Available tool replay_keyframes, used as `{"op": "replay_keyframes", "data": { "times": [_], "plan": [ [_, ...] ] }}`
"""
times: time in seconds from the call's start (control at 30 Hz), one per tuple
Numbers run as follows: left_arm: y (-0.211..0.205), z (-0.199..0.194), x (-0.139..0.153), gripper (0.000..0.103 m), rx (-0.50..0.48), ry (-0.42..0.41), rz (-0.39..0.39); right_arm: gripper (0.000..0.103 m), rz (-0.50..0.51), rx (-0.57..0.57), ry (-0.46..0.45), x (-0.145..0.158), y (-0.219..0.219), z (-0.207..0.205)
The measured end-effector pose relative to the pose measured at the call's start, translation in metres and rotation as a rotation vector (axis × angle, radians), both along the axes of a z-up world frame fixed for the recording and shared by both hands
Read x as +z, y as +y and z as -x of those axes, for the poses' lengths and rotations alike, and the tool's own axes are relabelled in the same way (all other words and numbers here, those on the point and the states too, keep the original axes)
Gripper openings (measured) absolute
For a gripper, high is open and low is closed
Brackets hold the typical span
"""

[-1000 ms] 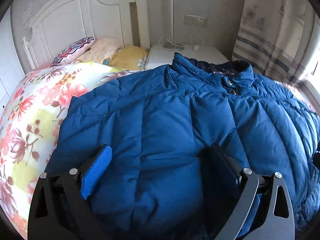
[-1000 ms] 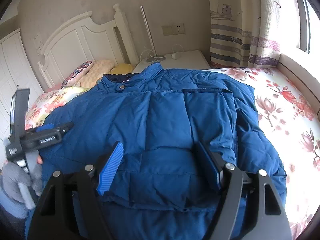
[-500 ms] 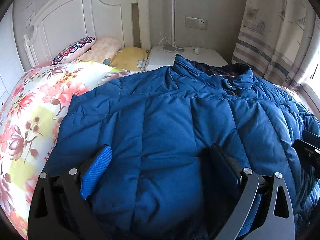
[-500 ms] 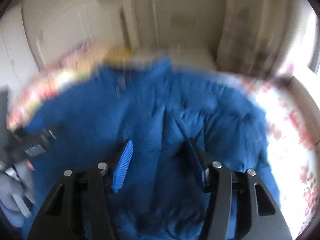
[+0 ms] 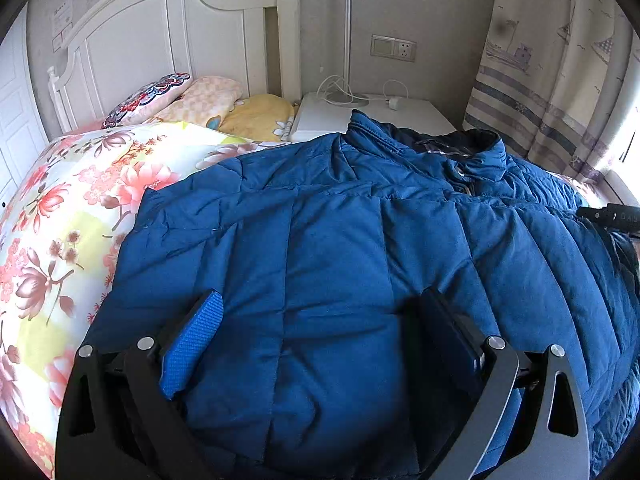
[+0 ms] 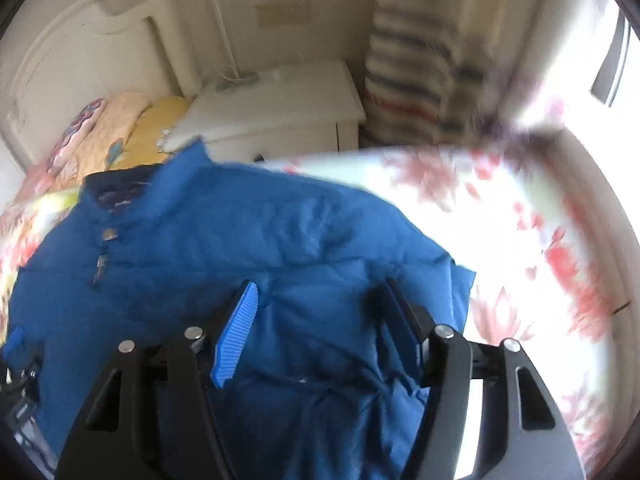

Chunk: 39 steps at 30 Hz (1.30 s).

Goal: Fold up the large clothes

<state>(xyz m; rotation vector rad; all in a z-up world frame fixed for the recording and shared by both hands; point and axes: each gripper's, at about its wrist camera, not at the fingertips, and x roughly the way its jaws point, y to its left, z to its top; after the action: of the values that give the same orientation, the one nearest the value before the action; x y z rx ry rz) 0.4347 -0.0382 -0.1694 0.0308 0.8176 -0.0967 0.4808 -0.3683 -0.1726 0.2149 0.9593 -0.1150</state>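
Floral bedding (image 5: 72,216) covers the bed on which a blue quilted down jacket (image 5: 340,248) is spread face up, its collar (image 5: 460,148) toward twelve o'clock and the hem toward six in the left wrist view. The front is closed with a snap (image 6: 109,234) and a zipper pull (image 6: 100,268), both seen in the right wrist view. At the three o'clock side of that view the jacket's edge is rumpled and lifted off the bedding, though the view is blurred and the exact lie of the sleeve cannot be told.

The left gripper (image 5: 316,340) is held above the lower body of the jacket with its jaws well apart and nothing between them. The right gripper (image 6: 320,324) is likewise spread, over the bunched cloth near the jacket's right edge; whether the fingers touch the cloth cannot be told.

An early step is judged to be in hand: the side fold, with no grip yet taken. For the next move, the loose edge would need to be clamped through thick padding and carried toward nine o'clock across the chest, with the other side kept from sliding.

Beyond the jacket, pillows (image 5: 192,96) are stacked at eleven o'clock against a white headboard (image 5: 160,32); a white nightstand (image 5: 400,112) and a striped curtain (image 5: 540,80) are seen at one o'clock.
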Motion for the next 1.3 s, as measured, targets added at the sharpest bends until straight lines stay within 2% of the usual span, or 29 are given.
{"op": "replay_keyframes", "data": {
  "times": [0.17, 0.23, 0.27, 0.3, 0.37, 0.47, 0.53, 0.6, 0.77, 0.9, 1.03, 1.13, 1.17, 1.23, 1.27, 1.3],
  "plan": [
    [0.0, 0.0, 0.0, 0.096, 0.002, 0.0, 0.007, 0.065, -0.039, -0.008, -0.022, -0.005, -0.006, 0.007],
    [0.001, 0.0, 0.0, 0.096, 0.002, 0.0, 0.009, 0.066, 0.042, -0.049, -0.034, 0.01, 0.002, 0.016],
    [0.0, 0.0, 0.0, 0.096, 0.002, 0.0, 0.008, 0.065, 0.074, -0.041, -0.075, 0.019, 0.009, 0.023],
    [0.0, 0.0, 0.0, 0.096, 0.002, 0.0, 0.008, 0.066, 0.08, 0.005, -0.132, 0.032, 0.023, 0.033],
    [0.001, 0.0, 0.0, 0.096, 0.002, 0.0, 0.008, 0.069, 0.11, 0.091, -0.161, 0.042, 0.048, 0.043],
    [0.001, 0.0, 0.0, 0.096, 0.002, 0.0, 0.008, 0.071, 0.194, 0.239, -0.119, 0.029, 0.087, 0.046],
    [0.001, 0.0, 0.0, 0.096, 0.001, -0.001, 0.009, 0.077, 0.219, 0.249, -0.086, 0.01, 0.09, 0.043],
    [0.0, 0.0, 0.001, 0.096, 0.0, -0.001, 0.008, 0.078, 0.183, 0.241, -0.128, -0.002, 0.081, 0.043],
    [0.0, -0.001, 0.001, 0.096, 0.001, -0.002, 0.015, 0.079, 0.225, 0.24, -0.129, -0.006, 0.084, 0.041],
    [0.001, -0.001, 0.0, 0.096, 0.001, 0.0, 0.015, 0.079, 0.157, 0.233, -0.132, -0.007, 0.077, 0.041],
    [0.0, -0.003, 0.0, 0.098, -0.005, 0.025, 0.014, 0.08, 0.172, 0.235, -0.122, -0.006, 0.08, 0.042],
    [0.001, -0.001, 0.008, 0.096, 0.007, 0.062, 0.001, 0.08, 0.159, 0.169, -0.096, 0.013, 0.081, 0.055],
    [0.005, 0.012, 0.021, 0.096, 0.01, 0.033, 0.063, 0.08, 0.134, 0.147, -0.153, 0.028, 0.086, 0.071],
    [0.006, 0.028, 0.037, 0.097, -0.006, -0.012, 0.134, 0.083, 0.086, 0.191, -0.228, 0.044, 0.097, 0.095],
    [0.0, 0.039, 0.045, 0.097, -0.025, -0.032, 0.141, 0.086, 0.092, 0.217, -0.244, 0.048, 0.105, 0.104],
    [-0.009, 0.047, 0.048, 0.098, -0.05, -0.044, 0.114, 0.087, 0.122, 0.245, -0.243, 0.048, 0.116, 0.113]
  ]
}}
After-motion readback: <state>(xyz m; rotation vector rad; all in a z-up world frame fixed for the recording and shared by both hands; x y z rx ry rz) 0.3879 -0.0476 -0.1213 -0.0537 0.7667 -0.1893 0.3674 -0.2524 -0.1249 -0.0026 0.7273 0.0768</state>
